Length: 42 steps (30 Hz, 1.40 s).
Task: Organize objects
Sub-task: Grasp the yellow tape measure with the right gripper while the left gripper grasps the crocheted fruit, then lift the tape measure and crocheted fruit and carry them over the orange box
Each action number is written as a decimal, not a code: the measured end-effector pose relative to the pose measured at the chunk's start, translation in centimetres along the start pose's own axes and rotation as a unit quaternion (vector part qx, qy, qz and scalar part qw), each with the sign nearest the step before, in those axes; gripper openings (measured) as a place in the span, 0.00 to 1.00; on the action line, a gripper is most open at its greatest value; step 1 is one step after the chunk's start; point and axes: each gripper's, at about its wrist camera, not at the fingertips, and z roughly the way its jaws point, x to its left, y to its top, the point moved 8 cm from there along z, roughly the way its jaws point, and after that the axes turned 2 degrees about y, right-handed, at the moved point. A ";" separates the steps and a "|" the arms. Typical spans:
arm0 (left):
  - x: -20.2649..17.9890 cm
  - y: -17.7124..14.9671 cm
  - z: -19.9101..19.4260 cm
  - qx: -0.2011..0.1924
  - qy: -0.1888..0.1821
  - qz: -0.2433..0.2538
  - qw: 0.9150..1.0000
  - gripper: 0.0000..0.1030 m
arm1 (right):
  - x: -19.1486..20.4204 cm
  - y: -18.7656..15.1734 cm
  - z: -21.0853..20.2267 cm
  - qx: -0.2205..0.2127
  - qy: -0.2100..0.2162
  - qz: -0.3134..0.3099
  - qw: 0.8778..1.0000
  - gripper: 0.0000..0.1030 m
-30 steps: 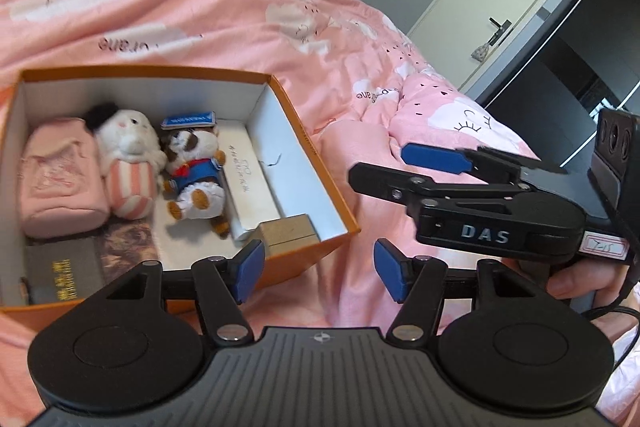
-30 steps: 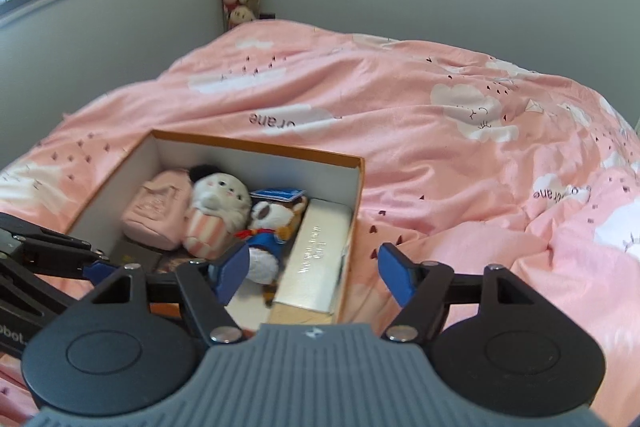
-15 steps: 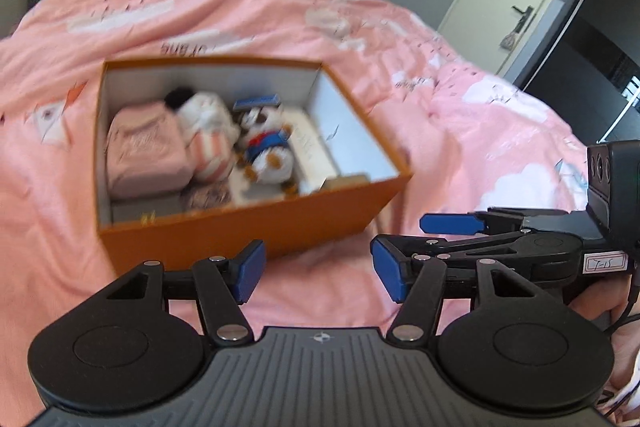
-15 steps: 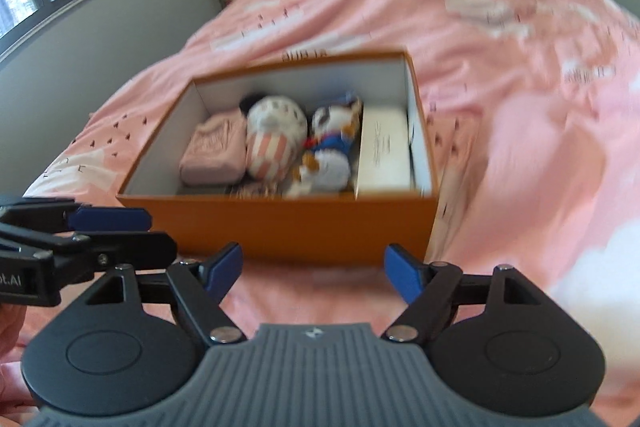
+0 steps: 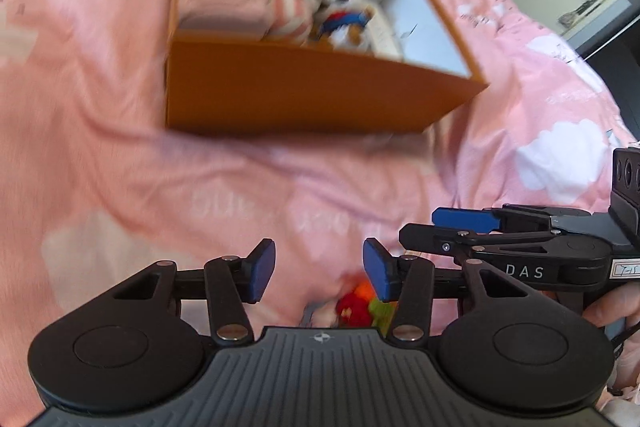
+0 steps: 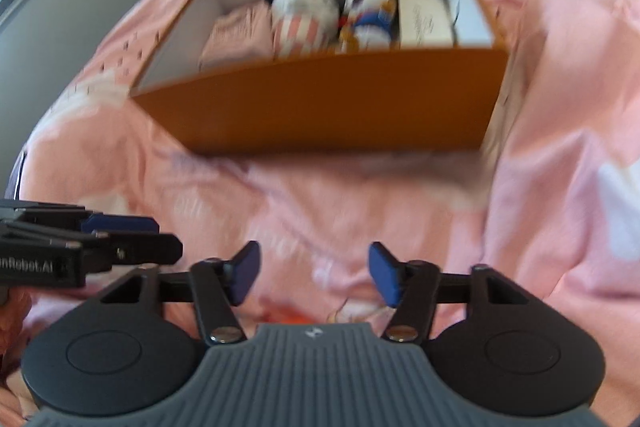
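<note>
An orange box (image 5: 304, 91) sits on a pink duvet (image 5: 120, 167), its top open and its white inside showing. It serves as the landmark here. Inside it, from its left wall to its right, lie a pink pouch (image 6: 240, 35), a striped plush (image 6: 304, 15), a sailor plush (image 6: 372, 15) and a white carton (image 6: 426, 17), packed touching side by side; the pictures are blurred, so finer detail is lost.

Both grippers hang on the near side of the box, apart from its front wall, over bare duvet. The left gripper (image 5: 318, 269) has its jaws closing with a gap left between the blue pads; nothing is pinched between them. Just below that gap, nearer than the box, lies a small red, orange and green toy (image 5: 360, 307), partly hidden by the gripper body; what it is I cannot tell.

The right gripper (image 6: 314, 275) is also closing, pads apart, with only duvet seen between them. It stands beside the left one, and a hand (image 5: 612, 307) holds its grip
</note>
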 end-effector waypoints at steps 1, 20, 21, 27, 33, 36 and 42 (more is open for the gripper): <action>0.1 -0.4 0.3 0.009 -0.001 -0.002 1.000 0.54 | 0.1 -0.5 0.4 0.013 0.006 0.005 1.000 0.54; -4.7 -7.1 1.4 0.121 -0.012 0.214 0.969 0.46 | 1.4 -8.3 2.7 0.167 0.033 -0.020 0.985 0.50; -4.7 -7.0 1.3 0.120 -0.014 0.212 0.970 0.46 | 1.5 -8.3 2.6 0.168 0.040 -0.020 0.985 0.50; -4.0 -6.6 1.5 0.118 -0.001 0.201 0.972 0.46 | 1.4 -8.1 3.8 0.176 0.042 -0.020 0.983 0.58; -3.4 -6.3 1.6 0.110 0.005 0.187 0.976 0.46 | 1.3 -8.3 6.1 0.190 0.053 -0.019 0.980 0.51; -3.6 -6.2 1.5 0.102 0.002 0.189 0.977 0.47 | 1.3 -8.1 5.7 0.179 0.050 -0.019 0.982 0.50; -3.5 -5.1 2.0 0.082 0.007 0.179 0.980 0.47 | 0.7 -5.5 4.0 0.099 0.005 -0.037 0.994 0.50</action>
